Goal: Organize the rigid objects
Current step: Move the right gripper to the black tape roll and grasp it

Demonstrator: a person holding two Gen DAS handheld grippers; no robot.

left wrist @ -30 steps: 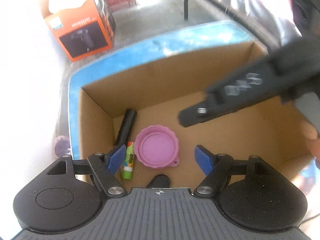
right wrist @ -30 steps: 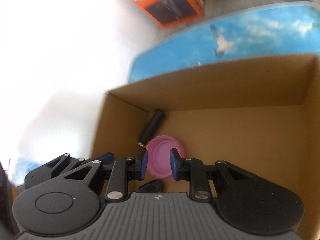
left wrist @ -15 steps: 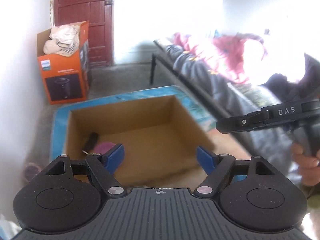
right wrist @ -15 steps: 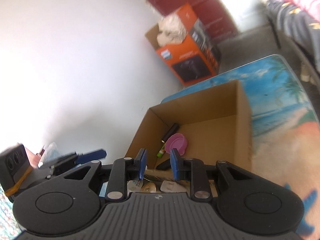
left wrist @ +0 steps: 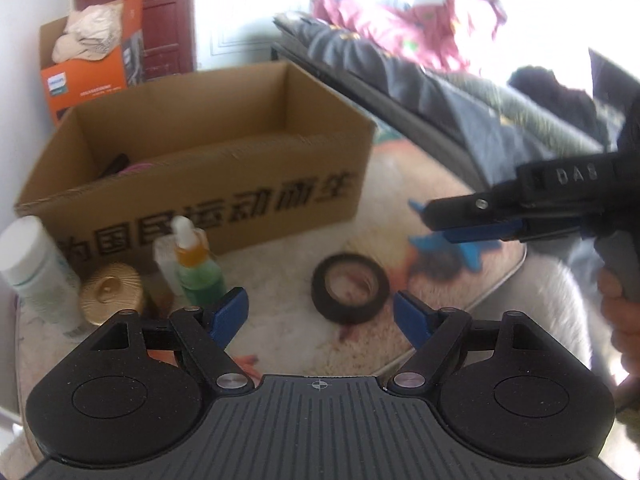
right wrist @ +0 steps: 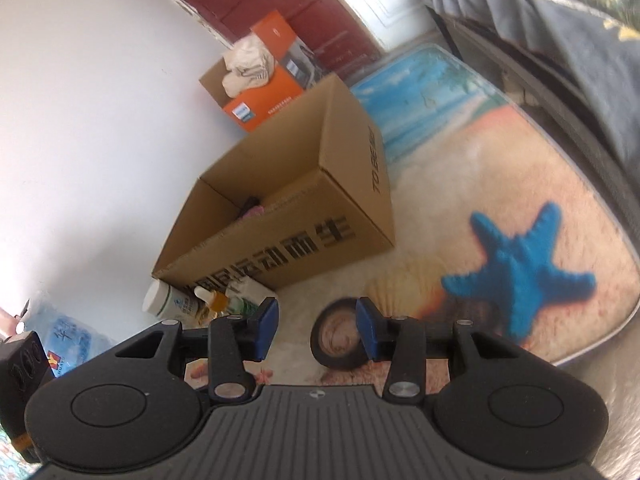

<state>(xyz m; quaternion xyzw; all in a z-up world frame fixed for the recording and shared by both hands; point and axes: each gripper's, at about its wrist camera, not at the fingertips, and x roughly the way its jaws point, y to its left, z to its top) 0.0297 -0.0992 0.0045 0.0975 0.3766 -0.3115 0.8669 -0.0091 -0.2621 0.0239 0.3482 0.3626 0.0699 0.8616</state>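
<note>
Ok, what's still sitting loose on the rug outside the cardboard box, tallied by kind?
Tape rolls: 1, the black tape roll.
Bottles: 3, the white bottle, the green dropper bottle and a clear bottle behind it.
Jars: 1, the gold-lidded jar.
Total: 5, all in front of the cardboard box. Another item may be hidden among the bottles.

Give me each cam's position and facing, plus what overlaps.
Left wrist: on the left gripper, angled down at the tape roll on the mat; right gripper and a hand show at right.
Right wrist: on the right gripper, angled down at the mat before the cardboard box; own open fingers only.
Shared: tape roll, box, bottles.
</note>
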